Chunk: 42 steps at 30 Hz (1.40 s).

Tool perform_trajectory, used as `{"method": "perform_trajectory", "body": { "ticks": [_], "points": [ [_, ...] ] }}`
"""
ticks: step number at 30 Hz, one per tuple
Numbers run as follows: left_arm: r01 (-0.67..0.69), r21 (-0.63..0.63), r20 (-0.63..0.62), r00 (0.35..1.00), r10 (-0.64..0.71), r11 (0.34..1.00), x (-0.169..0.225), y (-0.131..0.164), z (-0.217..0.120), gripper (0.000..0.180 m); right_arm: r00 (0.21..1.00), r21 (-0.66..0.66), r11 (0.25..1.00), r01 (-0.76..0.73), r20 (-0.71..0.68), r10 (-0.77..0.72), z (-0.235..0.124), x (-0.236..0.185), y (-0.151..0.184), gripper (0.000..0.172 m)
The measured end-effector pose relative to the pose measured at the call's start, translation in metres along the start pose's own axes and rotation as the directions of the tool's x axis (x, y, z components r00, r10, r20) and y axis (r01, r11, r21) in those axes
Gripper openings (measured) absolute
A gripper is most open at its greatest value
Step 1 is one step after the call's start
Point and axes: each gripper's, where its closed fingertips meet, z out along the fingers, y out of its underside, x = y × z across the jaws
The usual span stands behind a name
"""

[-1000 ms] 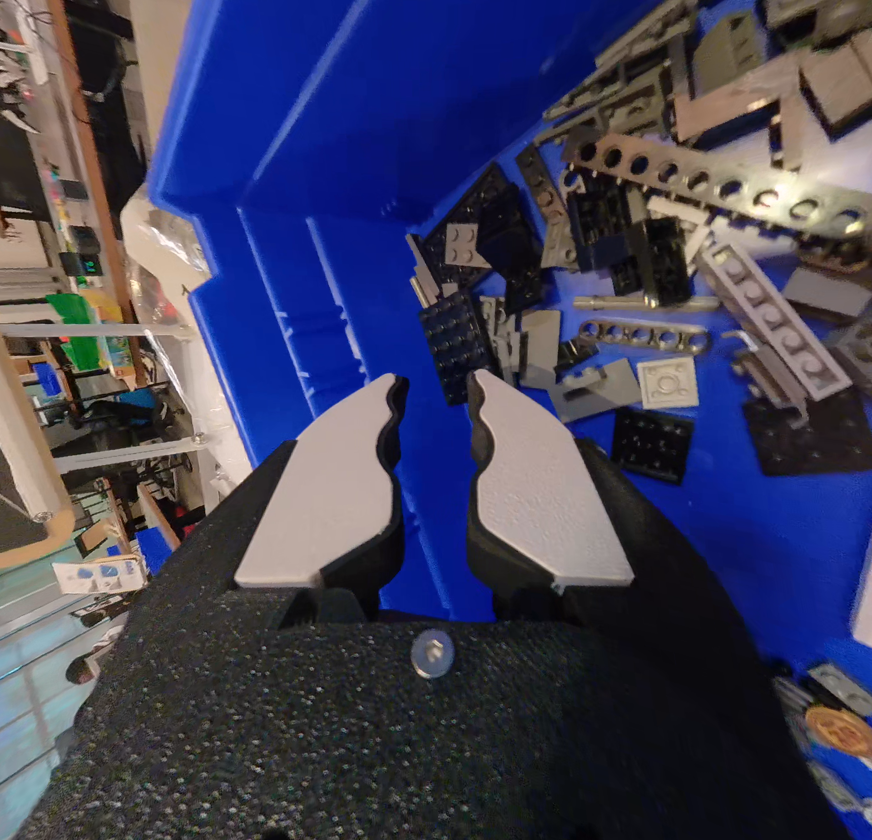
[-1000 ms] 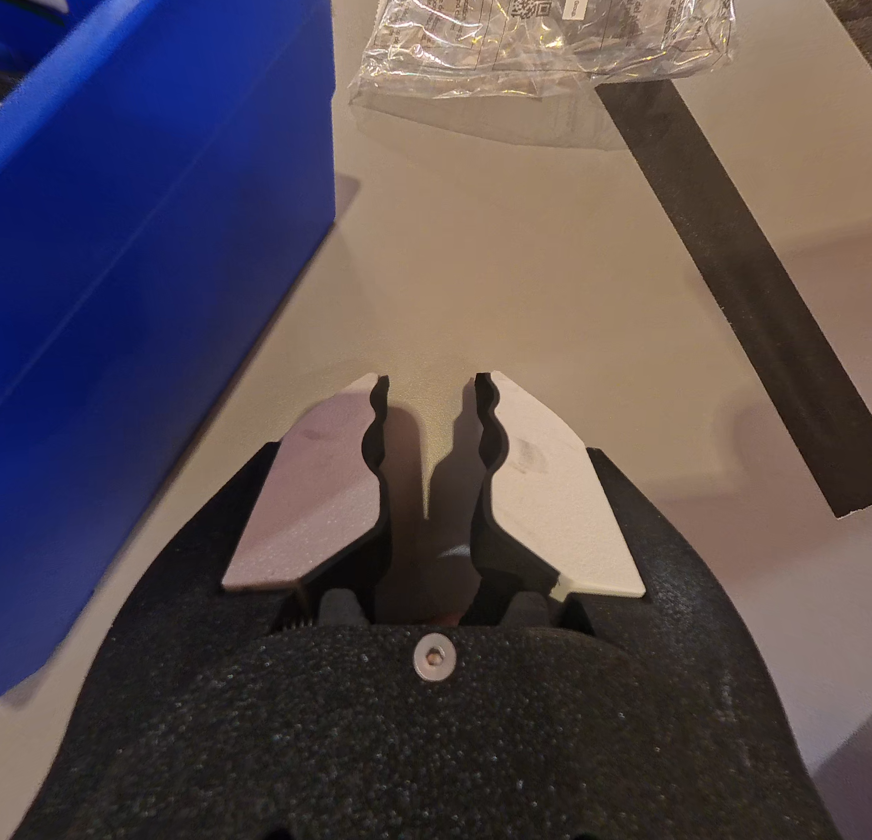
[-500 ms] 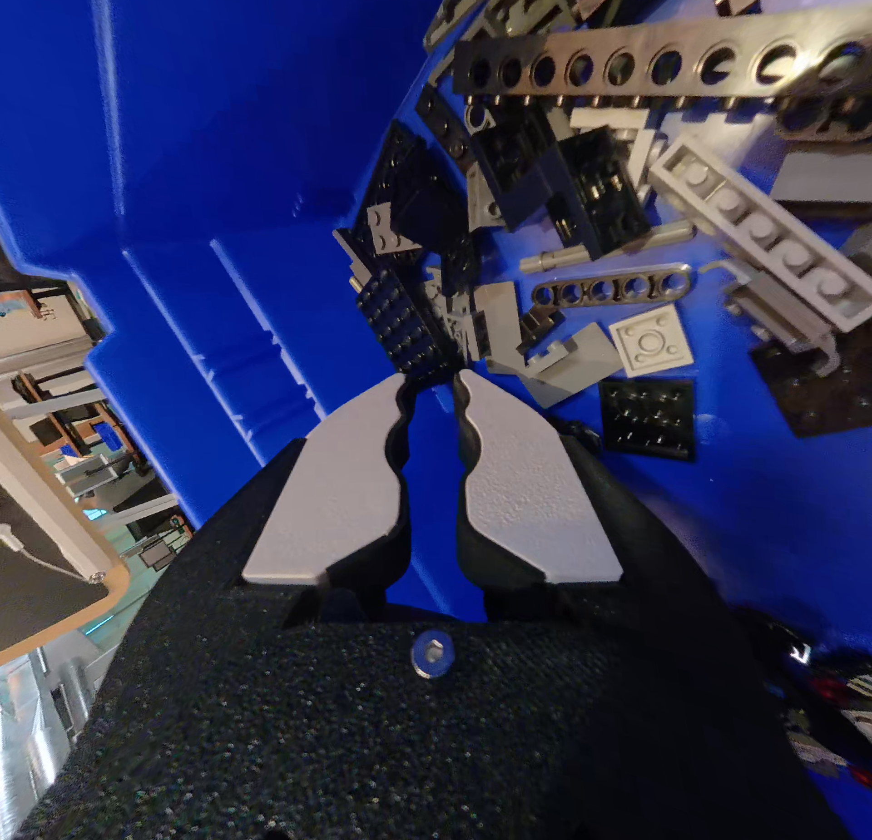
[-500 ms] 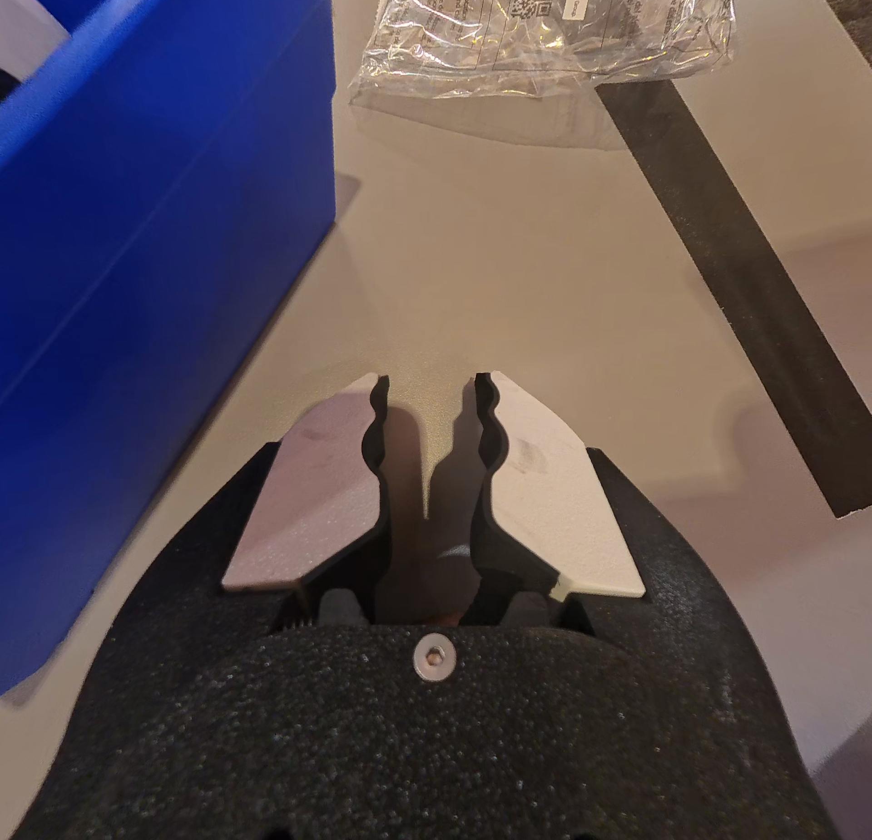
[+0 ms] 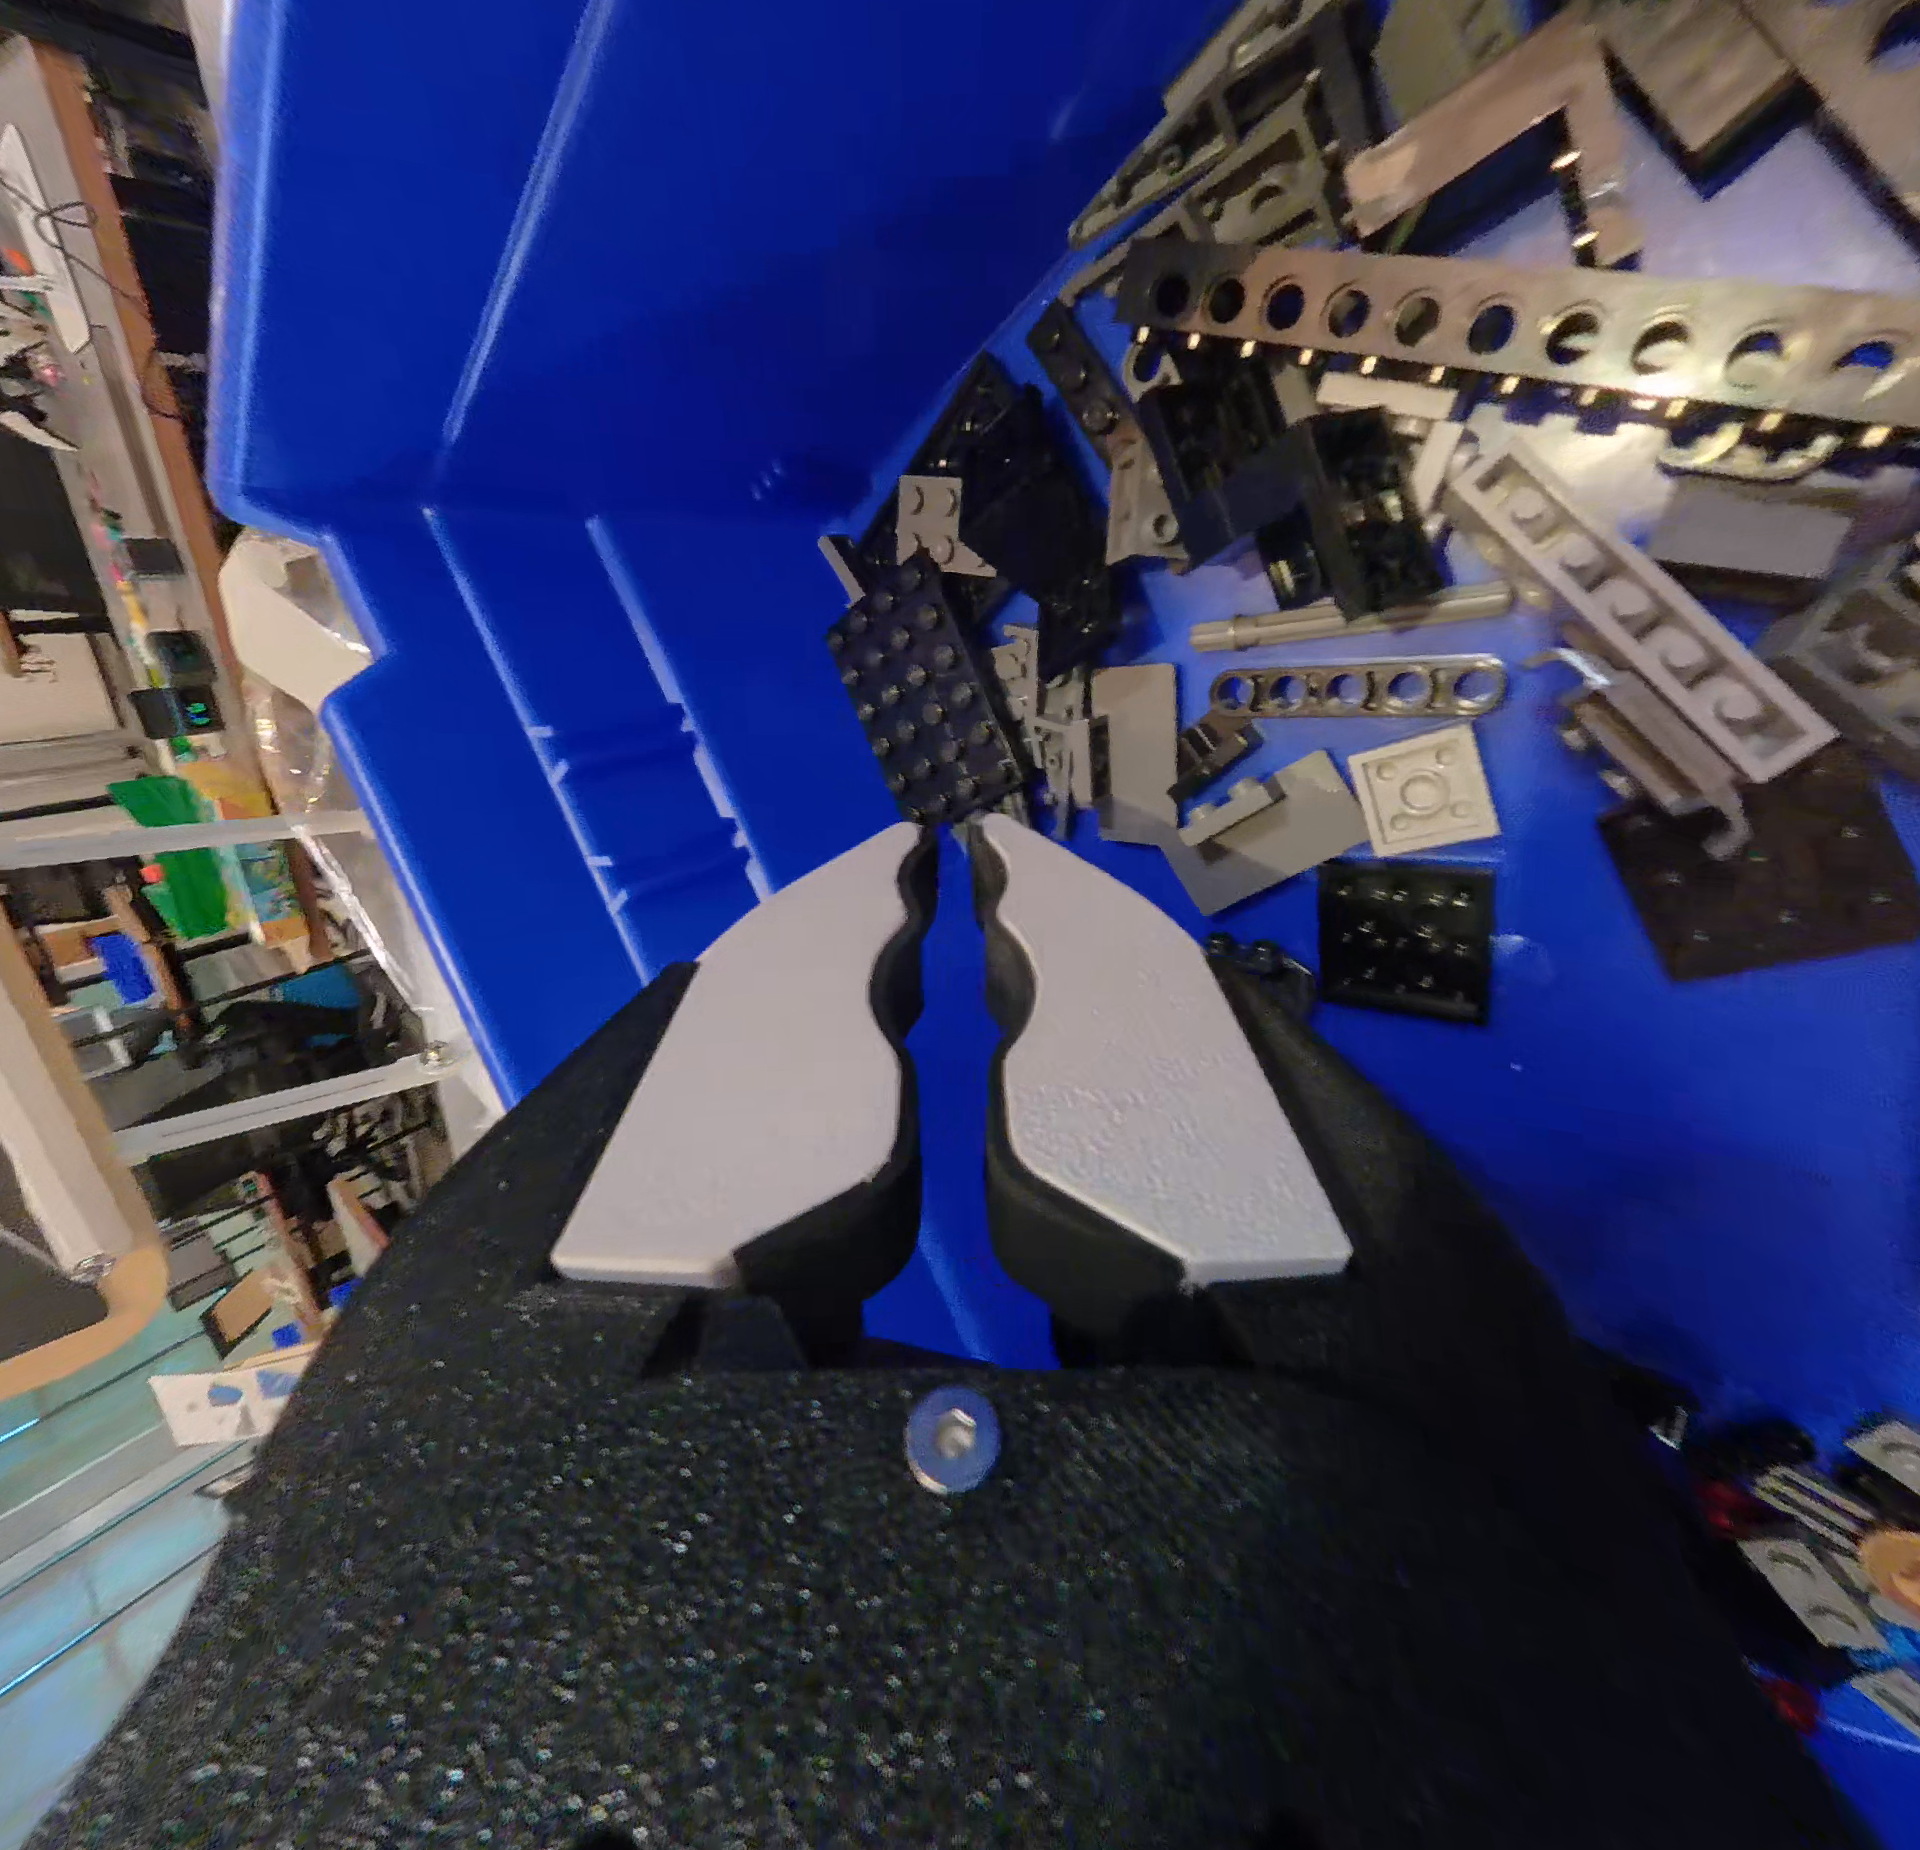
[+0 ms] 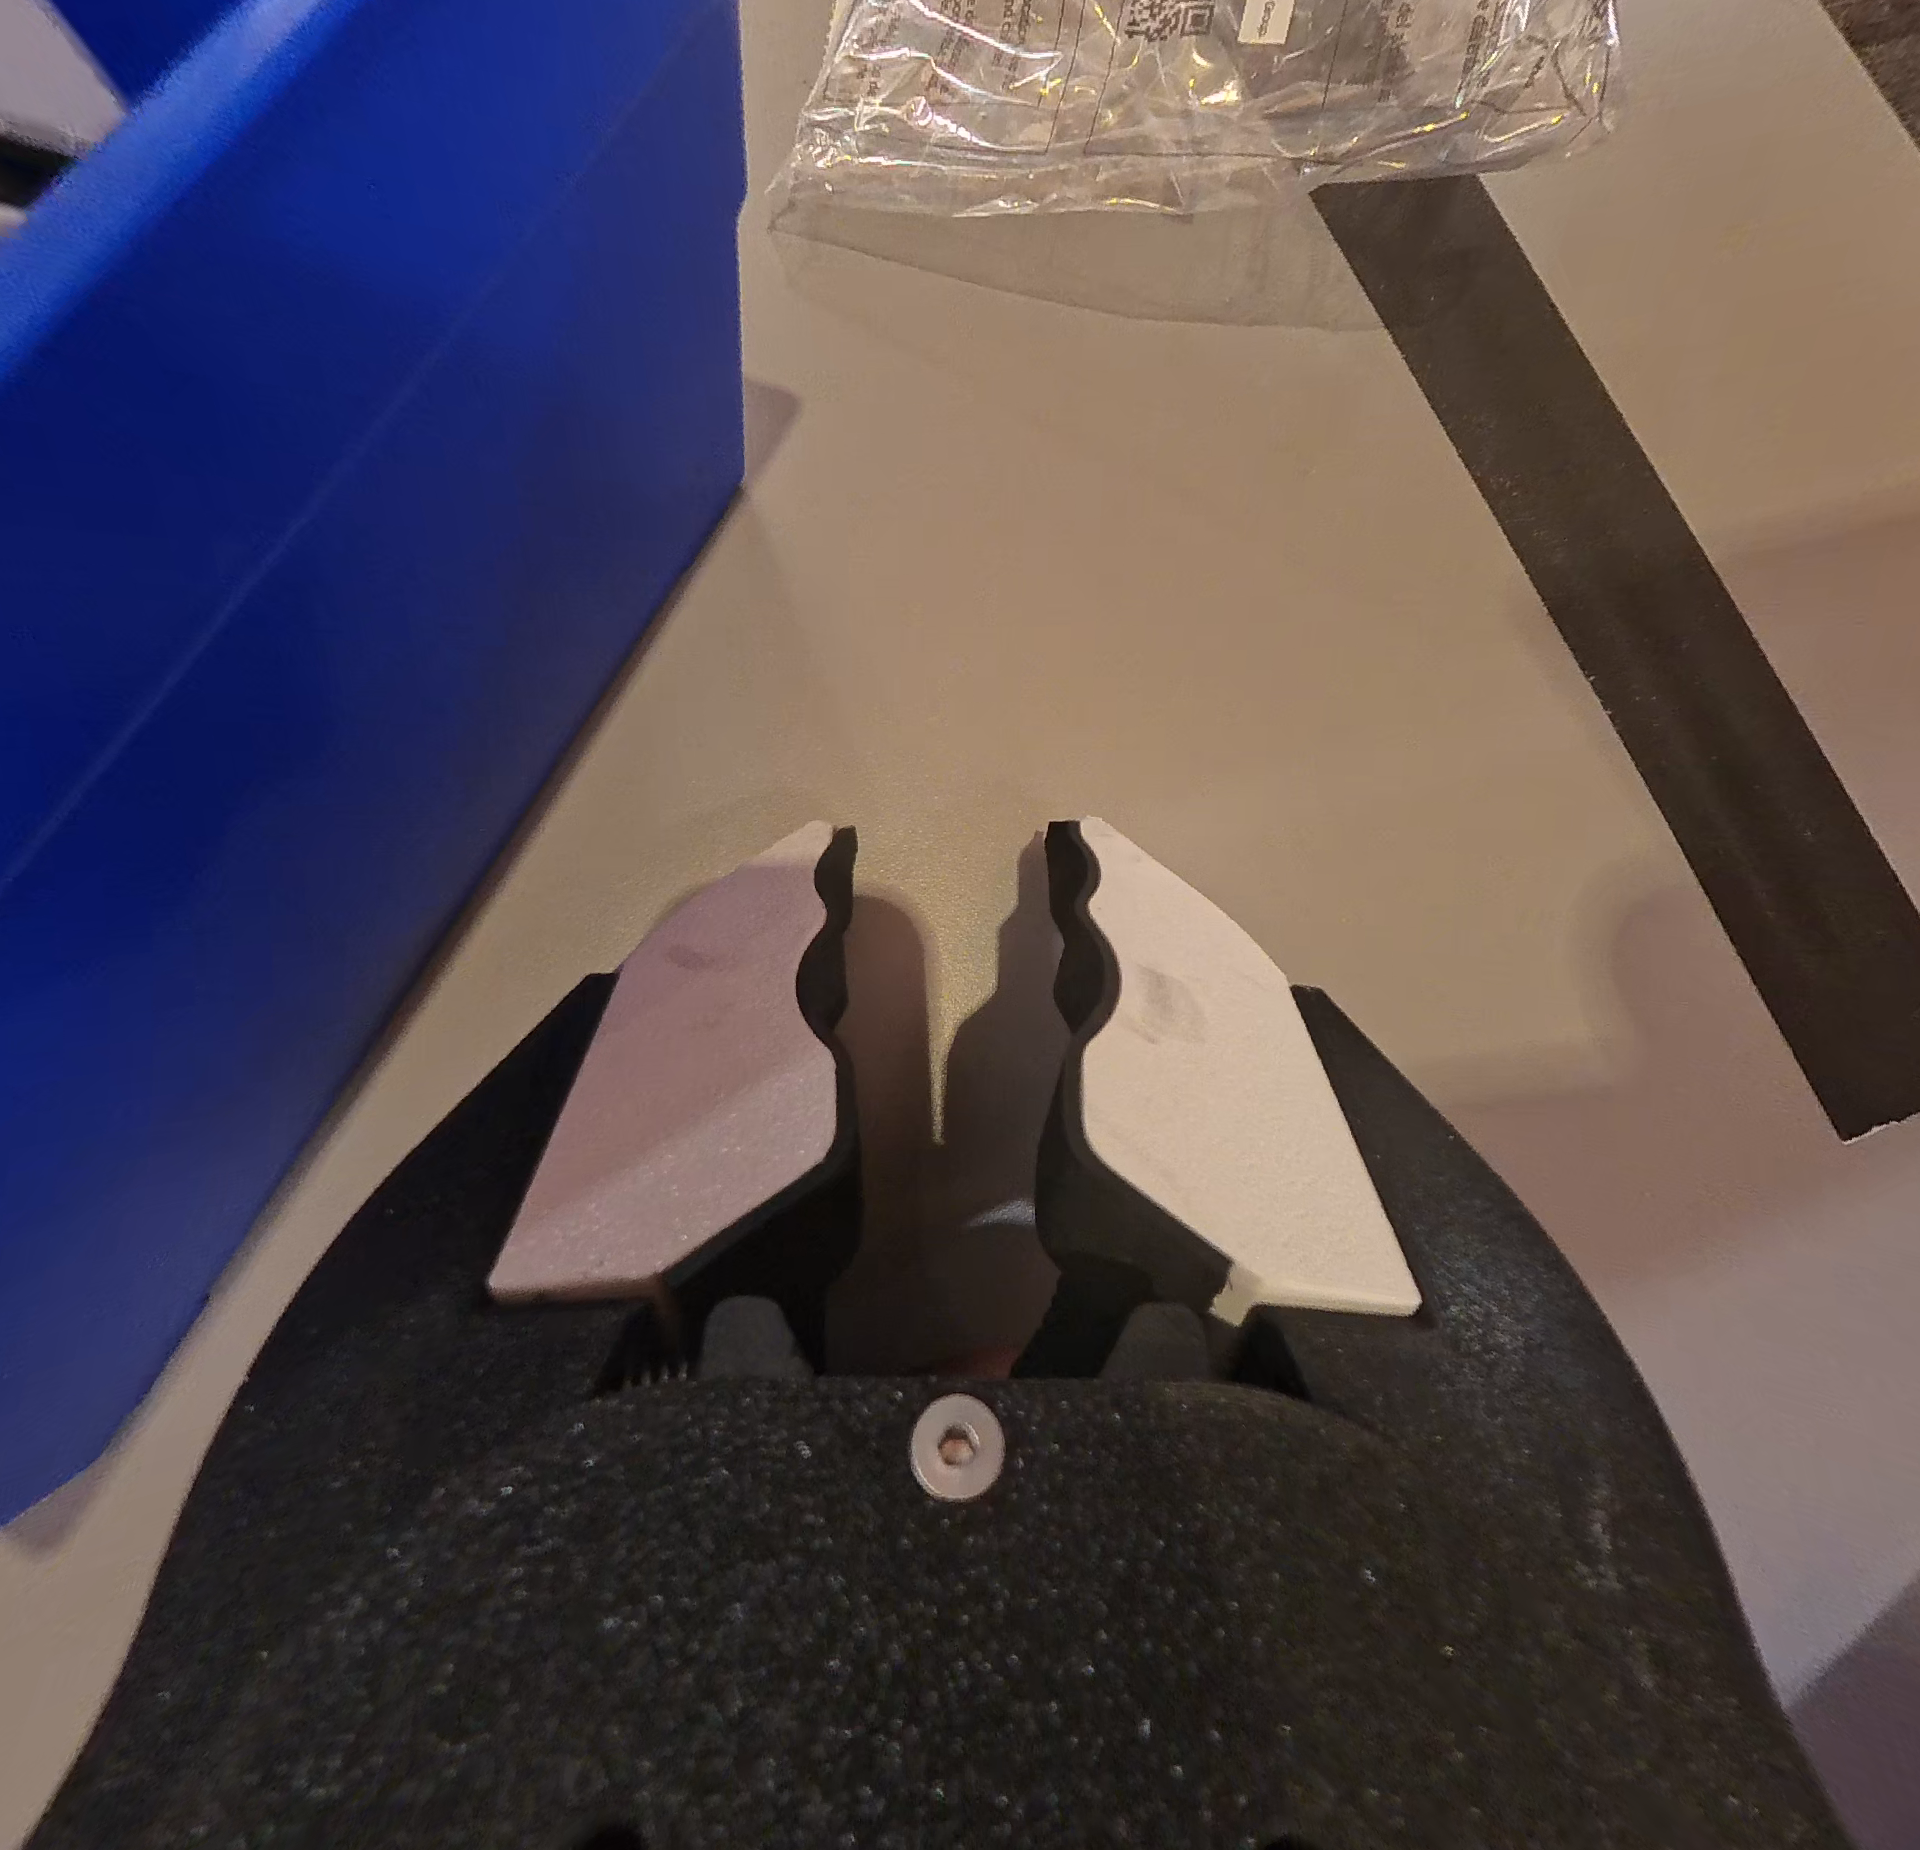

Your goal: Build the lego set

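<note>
The left wrist view looked down into a deep blue plastic bin [image 5: 644, 366] whose floor was strewn with grey and black toy building pieces. The left gripper [image 5: 951, 836] hung inside the bin with its jaws drawn nearly together, and its tips were right at the near edge of a black studded building plate [image 5: 920, 704] that stood tilted against the bin wall; whether the pads actually pressed on that plate could not be told, as a thin strip of blue showed between them. Just beside the plate lay a flat grey tile [image 5: 1138, 740], a grey sloped brick [image 5: 1262, 824] and a pale grey square plate [image 5: 1423, 787], with a small black square plate [image 5: 1403, 943] nearer the gripper (a long grey beam with round holes [image 5: 1507, 320] lay farther off). The right gripper [image 6: 951, 844] rested low over the beige table [image 6: 1143, 605], jaws apart and bare, with the bin's outer wall [image 6: 364, 450] on its left, and a crumpled clear plastic bag [image 6: 1195, 65] and a black strip [image 6: 1621, 574] lay ahead.
</note>
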Motion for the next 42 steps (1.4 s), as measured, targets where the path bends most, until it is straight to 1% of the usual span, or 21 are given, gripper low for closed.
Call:
{"method": "perform_trajectory", "body": {
  "ticks": [2, 6, 9, 12, 17, 20, 25, 30, 35, 37, 40, 42],
  "points": [
    [0.035, 0.017, -0.048, 0.998, -0.034, 0.999, 0.006, -0.001, -0.004, 0.017, 1.0, 0.0, 1.0, 0.001, -0.001, -0.001, 0.0, 0.0, 0.0, 0.037],
    [0.16, 0.1, -0.141, 0.979, -0.145, 0.982, 0.016, -0.006, -0.02, 0.023, 1.0, 0.001, 1.0, 0.002, -0.001, -0.002, 0.0, 0.0, 0.0, 0.037],
    [0.281, 0.196, -0.207, 0.948, -0.24, 0.94, 0.017, -0.009, -0.041, 0.023, 1.0, 0.001, 1.0, 0.003, -0.001, -0.003, 0.0, 0.0, 0.0, 0.037],
    [0.402, 0.311, -0.25, 0.909, -0.334, 0.861, 0.006, -0.007, -0.068, 0.023, 1.0, 0.001, 1.0, -0.001, -0.002, 0.001, 0.0, 0.0, 0.001, 0.039],
    [0.539, 0.505, -0.292, 0.841, -0.455, 0.674, -0.021, 0.016, -0.116, 0.024, 0.997, 0.024, 0.997, -0.072, 0.022, 0.072, -0.004, 0.005, 0.0, 0.042],
    [0.573, 0.593, -0.301, 0.81, -0.504, 0.566, -0.032, 0.037, -0.133, 0.025, 0.988, 0.057, 0.987, -0.149, 0.044, 0.147, -0.009, 0.011, -0.001, 0.042],
    [0.56, 0.7, -0.308, 0.797, -0.519, 0.444, -0.035, 0.069, -0.15, 0.027, 0.967, 0.141, 0.957, -0.252, 0.064, 0.246, -0.02, 0.022, -0.007, 0.042],
    [0.543, 0.757, -0.318, 0.791, -0.522, 0.363, -0.035, 0.096, -0.158, 0.031, 0.951, 0.18, 0.933, -0.311, 0.052, 0.306, -0.025, 0.031, -0.008, 0.042],
    [0.565, 0.768, -0.364, 0.773, -0.519, 0.302, -0.034, 0.124, -0.157, 0.035, 0.939, 0.156, 0.927, -0.341, 0.016, 0.342, -0.022, 0.036, -0.004, 0.042],
    [0.604, 0.751, -0.41, 0.744, -0.528, 0.269, -0.034, 0.135, -0.152, 0.035, 0.94, 0.133, 0.932, -0.338, -0.008, 0.342, -0.019, 0.038, -0.001, 0.042],
    [0.697, 0.685, -0.501, 0.661, -0.559, 0.212, -0.033, 0.147, -0.139, 0.035, 0.945, 0.084, 0.943, -0.321, -0.041, 0.325, -0.013, 0.037, 0.003, 0.042],
    [0.729, 0.656, -0.529, 0.63, -0.568, 0.197, -0.031, 0.148, -0.133, 0.035, 0.95, 0.052, 0.952, -0.302, -0.059, 0.305, -0.009, 0.036, 0.006, 0.042]
  ]
}}
